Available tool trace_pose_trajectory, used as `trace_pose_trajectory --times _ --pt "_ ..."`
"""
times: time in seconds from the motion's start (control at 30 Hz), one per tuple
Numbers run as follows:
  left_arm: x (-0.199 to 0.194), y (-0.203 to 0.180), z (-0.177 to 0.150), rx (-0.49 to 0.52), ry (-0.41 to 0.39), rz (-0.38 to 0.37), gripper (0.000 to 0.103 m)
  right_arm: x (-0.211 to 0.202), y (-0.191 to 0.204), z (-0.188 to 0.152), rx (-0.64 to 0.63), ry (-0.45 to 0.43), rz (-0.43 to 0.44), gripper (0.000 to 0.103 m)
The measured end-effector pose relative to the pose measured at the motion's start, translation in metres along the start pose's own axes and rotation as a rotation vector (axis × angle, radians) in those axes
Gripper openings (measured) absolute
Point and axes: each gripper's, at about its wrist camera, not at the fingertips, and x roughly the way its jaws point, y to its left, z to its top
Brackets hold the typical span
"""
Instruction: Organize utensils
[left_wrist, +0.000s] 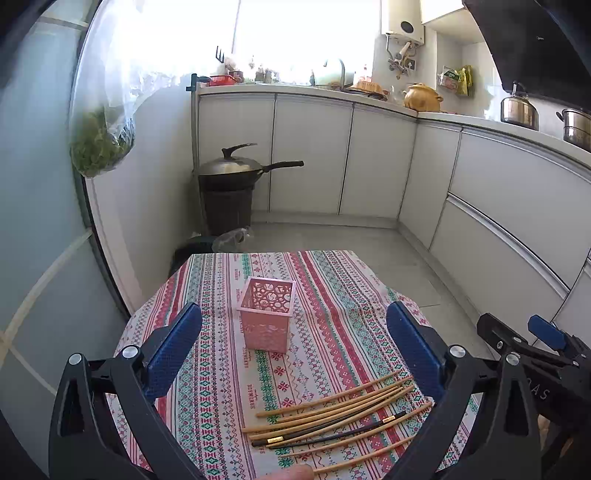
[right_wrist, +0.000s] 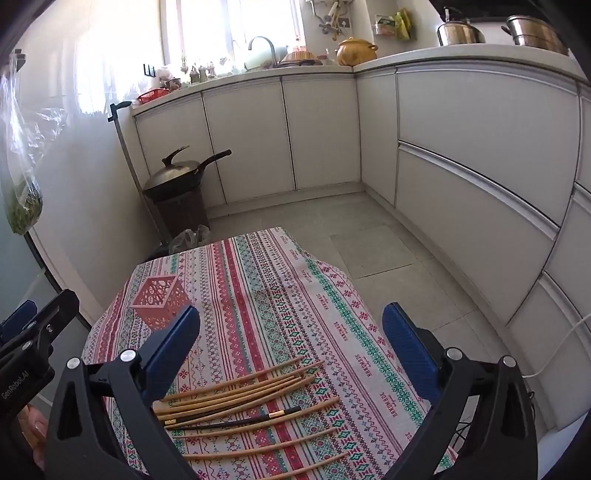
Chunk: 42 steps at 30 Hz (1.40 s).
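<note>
Several wooden chopsticks (left_wrist: 332, 400) and a black pair with gold bands (left_wrist: 328, 430) lie side by side on the patterned tablecloth (left_wrist: 325, 295), near its front edge. A pink lattice holder (left_wrist: 266, 314) stands upright and empty behind them. My left gripper (left_wrist: 293, 339) is open above the table, the holder between its fingers in view. My right gripper (right_wrist: 291, 343) is open above the chopsticks (right_wrist: 243, 391); the holder (right_wrist: 160, 301) is to its left. The black pair also shows in the right wrist view (right_wrist: 236, 419).
The right gripper body (left_wrist: 535, 354) shows at the right of the left wrist view. A wok on a dark bin (left_wrist: 231, 184) stands by the wall behind the table. White cabinets (left_wrist: 369, 155) run along the back and right. A bag of greens (left_wrist: 101, 144) hangs at left.
</note>
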Motion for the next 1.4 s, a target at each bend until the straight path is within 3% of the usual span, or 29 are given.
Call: trace_pose_trajectory --times 1.4 --pt "0.0037 -0.0012 -0.0030 0.021 0.015 0.010 0.096 0.0039 0.0019 -0.0009 0.009 0.016 0.007 0.096"
